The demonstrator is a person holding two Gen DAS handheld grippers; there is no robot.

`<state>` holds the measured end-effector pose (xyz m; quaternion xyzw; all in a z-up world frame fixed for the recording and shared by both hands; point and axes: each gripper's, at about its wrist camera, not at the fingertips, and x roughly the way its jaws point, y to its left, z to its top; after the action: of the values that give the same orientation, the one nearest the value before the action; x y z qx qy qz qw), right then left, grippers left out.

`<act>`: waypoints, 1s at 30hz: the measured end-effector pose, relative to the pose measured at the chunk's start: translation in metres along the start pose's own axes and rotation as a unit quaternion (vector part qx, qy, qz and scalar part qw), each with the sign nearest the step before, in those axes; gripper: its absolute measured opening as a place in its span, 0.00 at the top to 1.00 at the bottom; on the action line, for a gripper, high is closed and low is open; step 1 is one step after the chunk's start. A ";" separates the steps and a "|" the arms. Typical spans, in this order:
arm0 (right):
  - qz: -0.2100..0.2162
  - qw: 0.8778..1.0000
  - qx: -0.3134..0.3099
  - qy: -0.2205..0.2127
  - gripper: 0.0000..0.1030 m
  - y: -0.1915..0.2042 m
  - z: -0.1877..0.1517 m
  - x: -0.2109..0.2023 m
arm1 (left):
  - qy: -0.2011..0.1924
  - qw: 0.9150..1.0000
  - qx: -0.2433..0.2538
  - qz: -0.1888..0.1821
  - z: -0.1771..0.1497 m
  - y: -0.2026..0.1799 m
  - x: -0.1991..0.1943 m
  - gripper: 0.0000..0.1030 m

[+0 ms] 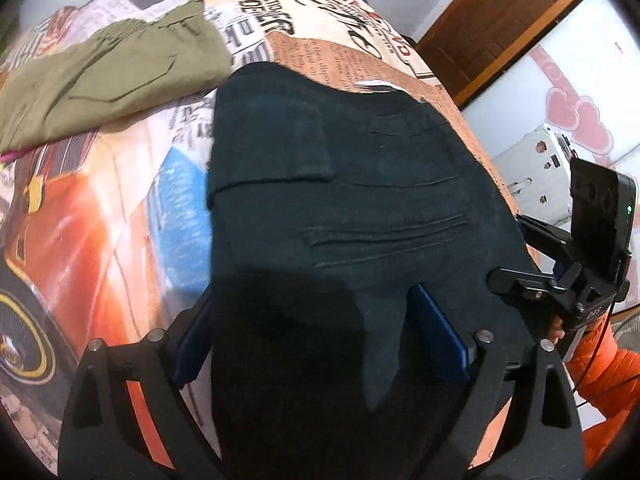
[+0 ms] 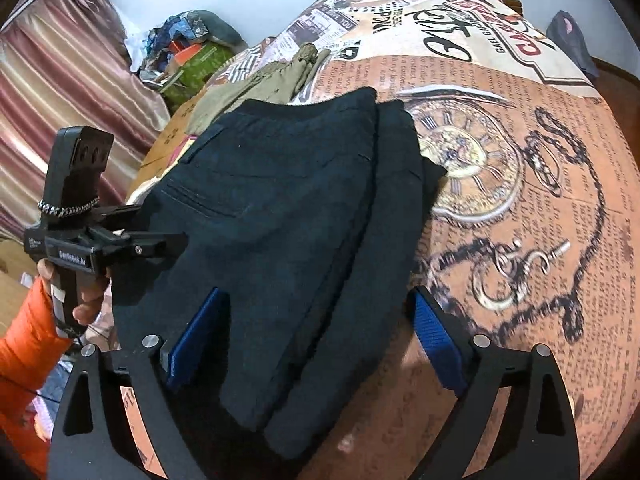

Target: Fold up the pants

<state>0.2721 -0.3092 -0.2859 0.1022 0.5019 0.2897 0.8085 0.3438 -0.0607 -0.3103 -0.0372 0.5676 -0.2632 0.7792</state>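
Dark navy pants [image 1: 340,208] lie folded in layers on a bed with a printed cover [image 1: 100,208]; they also show in the right wrist view [image 2: 280,208]. My left gripper [image 1: 316,340] is open, its blue pads either side of the near end of the pants. My right gripper [image 2: 320,336] is open over the near edge of the folded stack, jaws wide apart. Each gripper shows in the other's view: the right one [image 1: 560,276] at the pants' right edge, the left one [image 2: 120,244] at their left edge.
Olive green folded pants [image 1: 108,76] lie at the far left of the bed, also in the right wrist view [image 2: 256,84]. A wooden door [image 1: 500,28] and a white sewing machine [image 1: 532,168] stand to the right. Striped curtains [image 2: 60,100] and clutter [image 2: 188,52] stand beyond the bed.
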 end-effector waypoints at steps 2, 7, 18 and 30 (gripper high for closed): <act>0.006 1.000 -0.006 -0.003 0.19 0.004 0.004 0.003 | -0.001 1.000 0.008 -0.003 0.003 -0.004 0.000 0.13; 0.017 1.000 -0.008 -0.003 0.39 0.004 0.011 0.004 | -0.007 1.000 0.015 -0.003 0.005 -0.009 -0.003 0.27; -0.006 0.999 -0.046 -0.018 0.72 0.021 0.017 -0.018 | -0.037 0.999 0.033 0.001 0.003 -0.016 -0.030 0.72; -0.024 0.991 -0.103 -0.076 0.74 0.065 0.052 -0.050 | -0.123 0.990 0.061 0.028 0.015 -0.027 -0.095 0.74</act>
<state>0.2770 -0.2785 -0.1943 0.0279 0.4087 0.3123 0.8571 0.3268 -0.0443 -0.2129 -0.0058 0.4514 -0.2683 0.8510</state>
